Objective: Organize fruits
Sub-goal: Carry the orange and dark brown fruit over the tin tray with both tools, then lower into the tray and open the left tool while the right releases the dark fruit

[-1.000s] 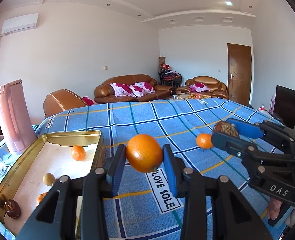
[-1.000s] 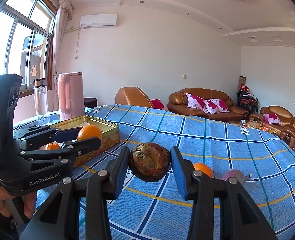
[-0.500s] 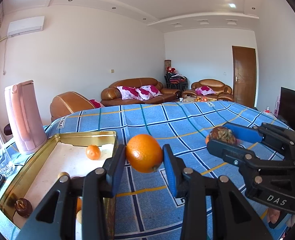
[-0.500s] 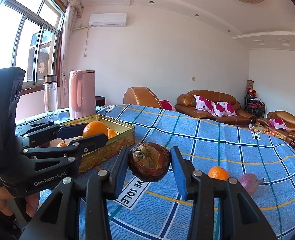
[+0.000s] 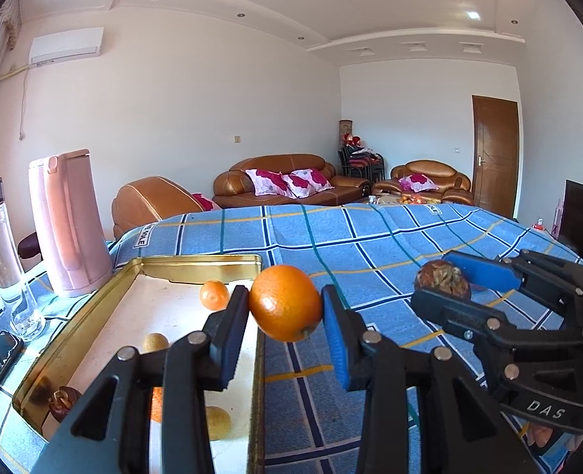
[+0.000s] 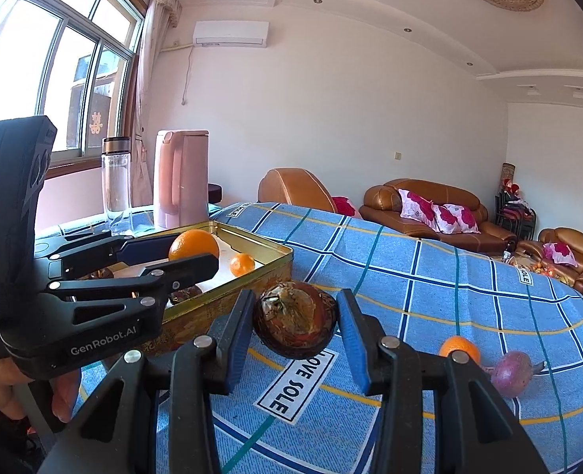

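Mid-carry: my left gripper (image 5: 285,308) jaws clamped on orange (image 5: 285,302), at gold tin (image 5: 196,262) right rim; right gripper (image 6: 293,326) jaws clamped on dark brown fruit (image 6: 294,326), just right of tin. Next: lower both in, open jaws w/o hitting fruit inside.

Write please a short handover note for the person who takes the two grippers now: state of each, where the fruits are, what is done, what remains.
Left gripper: shut on an orange, held at the gold tin's near edge.
Right gripper: shut on a dark brown fruit, above the blue checked cloth beside the tin.
Done: a small orange and a few other fruits lie in the tin.
Left: place both held fruits, then fetch the orange and purple fruit from the cloth.
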### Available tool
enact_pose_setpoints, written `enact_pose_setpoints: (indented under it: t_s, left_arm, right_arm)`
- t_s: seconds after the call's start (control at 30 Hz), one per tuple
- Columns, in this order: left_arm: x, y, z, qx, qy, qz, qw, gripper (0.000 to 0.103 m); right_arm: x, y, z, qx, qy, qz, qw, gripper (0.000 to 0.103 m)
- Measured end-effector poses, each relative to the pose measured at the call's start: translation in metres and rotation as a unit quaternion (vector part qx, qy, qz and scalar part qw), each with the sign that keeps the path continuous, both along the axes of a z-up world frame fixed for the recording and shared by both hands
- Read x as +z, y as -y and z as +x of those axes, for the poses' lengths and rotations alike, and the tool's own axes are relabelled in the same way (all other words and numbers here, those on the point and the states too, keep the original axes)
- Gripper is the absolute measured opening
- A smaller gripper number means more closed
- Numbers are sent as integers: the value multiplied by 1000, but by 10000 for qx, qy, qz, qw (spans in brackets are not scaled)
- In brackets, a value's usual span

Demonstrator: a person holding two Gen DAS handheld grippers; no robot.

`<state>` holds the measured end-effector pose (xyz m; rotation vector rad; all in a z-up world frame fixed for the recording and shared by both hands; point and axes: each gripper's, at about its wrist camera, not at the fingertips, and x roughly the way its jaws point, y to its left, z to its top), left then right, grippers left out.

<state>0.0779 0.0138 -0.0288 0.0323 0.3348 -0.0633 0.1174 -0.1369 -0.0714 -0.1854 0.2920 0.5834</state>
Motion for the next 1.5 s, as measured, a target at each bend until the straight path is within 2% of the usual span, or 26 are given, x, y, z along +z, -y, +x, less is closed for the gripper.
enact_pose_setpoints:
  t_s: [0.7,1.5]
  left_arm:
    - [0,-40,-10,399,1,-165,9991,39]
    - [-7,-99,-1,1000,-359,-200,9941,39]
  right_arm:
    - [1,-42,-2,380,-8,-220,9990,44]
    - [7,-104,3,941,-18,-440,9946,44]
